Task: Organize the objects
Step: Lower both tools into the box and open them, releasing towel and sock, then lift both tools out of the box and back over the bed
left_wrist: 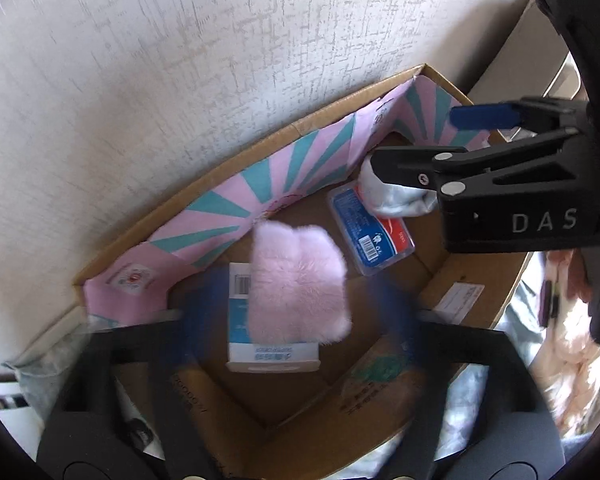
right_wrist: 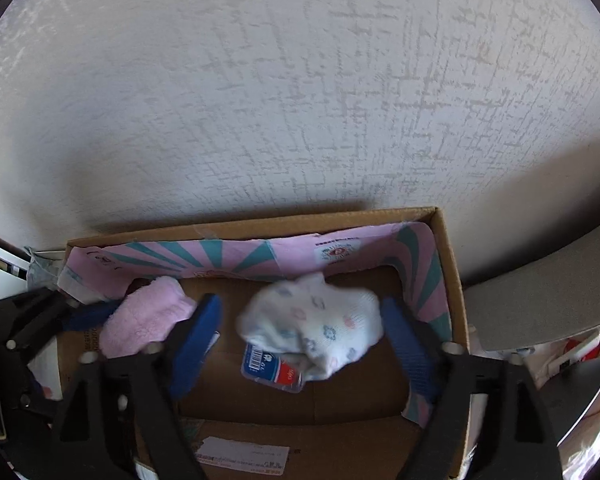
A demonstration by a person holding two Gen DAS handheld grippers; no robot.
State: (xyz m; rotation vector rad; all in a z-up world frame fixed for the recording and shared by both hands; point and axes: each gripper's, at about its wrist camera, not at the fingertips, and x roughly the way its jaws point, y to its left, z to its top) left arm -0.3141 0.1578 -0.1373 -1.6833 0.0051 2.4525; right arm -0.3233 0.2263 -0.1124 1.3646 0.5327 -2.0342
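Left wrist view shows the left gripper (left_wrist: 296, 312) spread wide around a fluffy pink sock (left_wrist: 298, 284) it no longer grips, above the cardboard box (left_wrist: 456, 280), while rightward the right gripper (right_wrist: 302, 344), jaws likewise apart, frames a released white patterned sock (right_wrist: 316, 326) over a blue packet (right_wrist: 268, 368)

Soft, even daylight in both views, brightest on the textured wall (right_wrist: 300, 80). Dim inside the cardboard box (right_wrist: 448, 264), with a dark shadow on the wall just behind its rim. Strong fisheye bending and black vignette at the corners. Heavy motion blur on the left gripper's blue pads (left_wrist: 196, 312). No glare.
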